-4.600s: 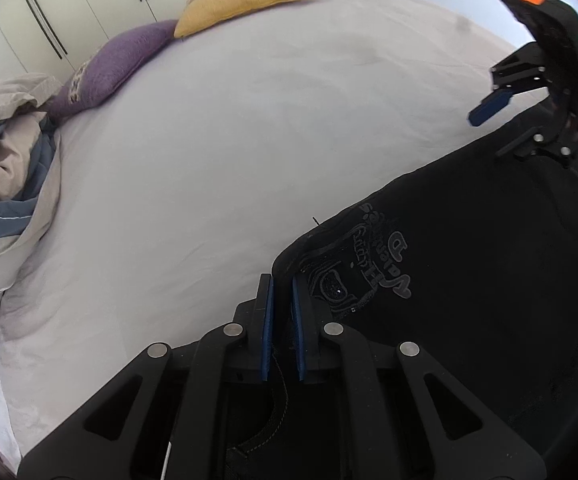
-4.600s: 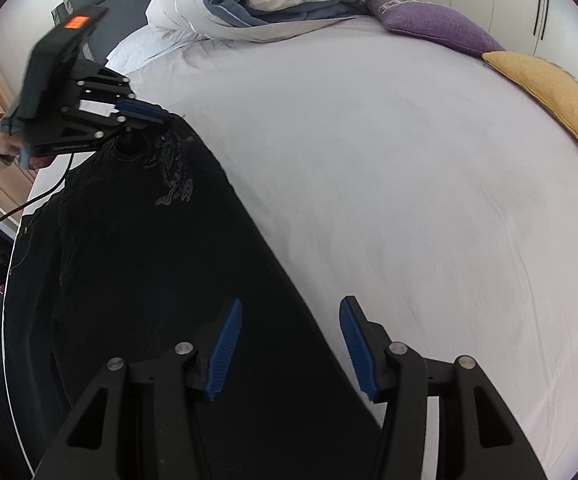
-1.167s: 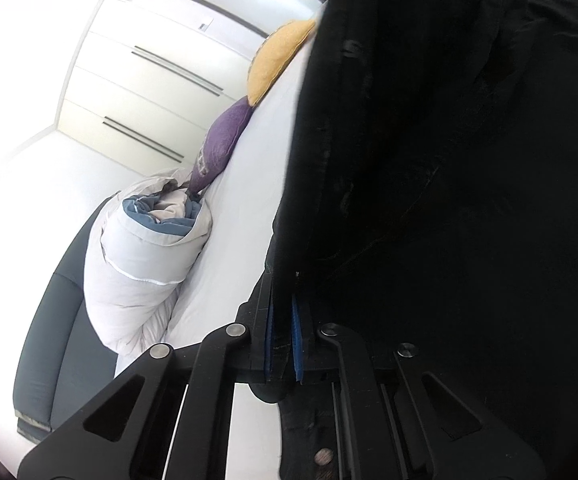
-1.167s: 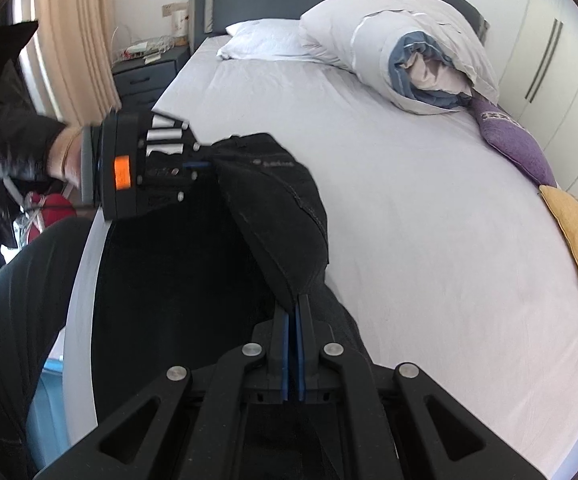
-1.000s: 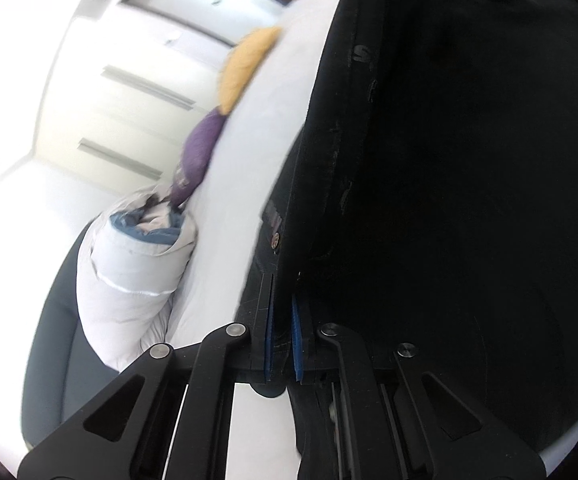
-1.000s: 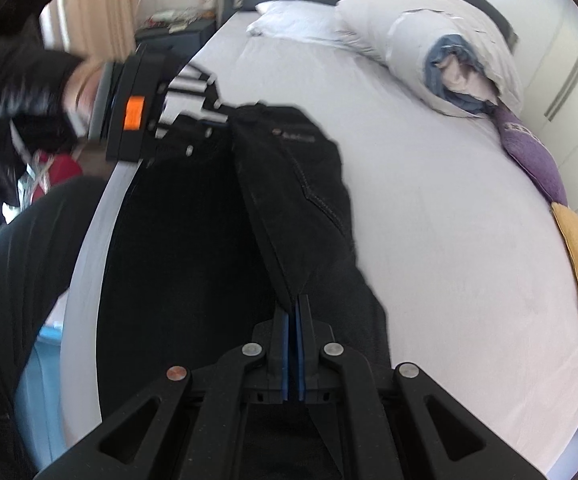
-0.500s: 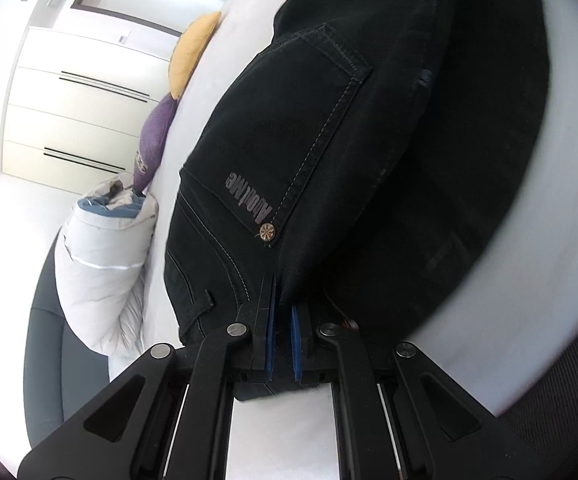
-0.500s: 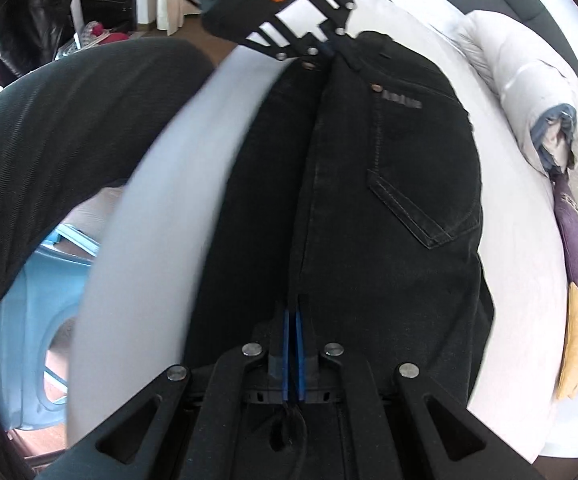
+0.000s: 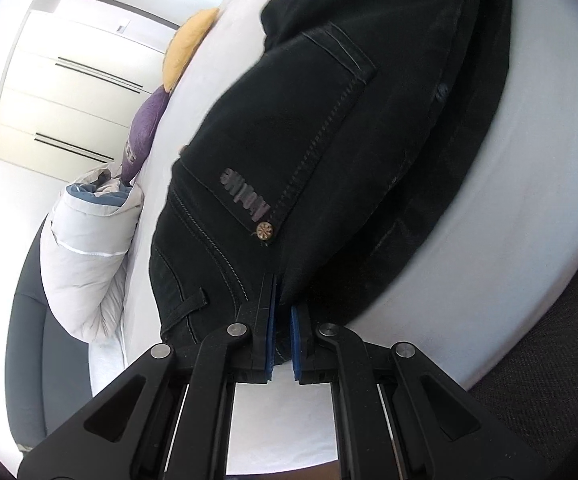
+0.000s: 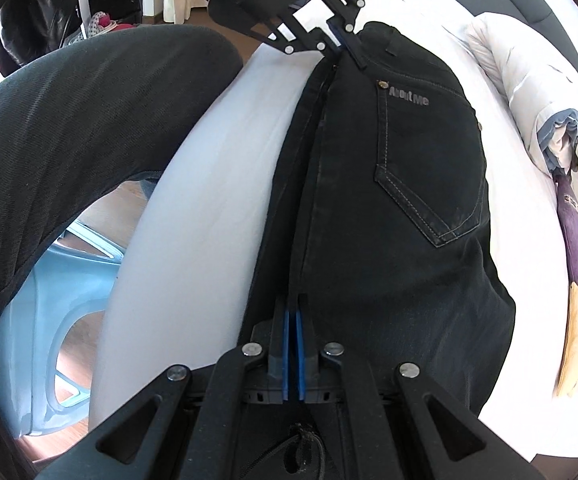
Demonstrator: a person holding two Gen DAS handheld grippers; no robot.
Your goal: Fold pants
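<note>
Black jeans (image 10: 401, 184) lie on the white bed (image 10: 217, 184), folded lengthwise, a back pocket with grey lettering facing up. They fill the left wrist view (image 9: 329, 128) too. My left gripper (image 9: 281, 320) is shut on the waistband edge near the pocket rivet; it also shows at the top of the right wrist view (image 10: 339, 46). My right gripper (image 10: 293, 332) is shut on the stacked edge of the jeans farther down, near the bed's side.
A rolled white and blue duvet (image 10: 545, 112) lies at the head of the bed. A purple cushion (image 10: 573, 228) and a yellow cushion (image 10: 573, 340) lie along the far side. The person's dark-clad leg (image 10: 81, 120) and a light blue plastic stool (image 10: 49, 312) are beside the bed.
Both grippers swung the gripped half of the jeans up and over and brought it down onto the other half near the bed edge. In the last half second the jeans settled flatter.
</note>
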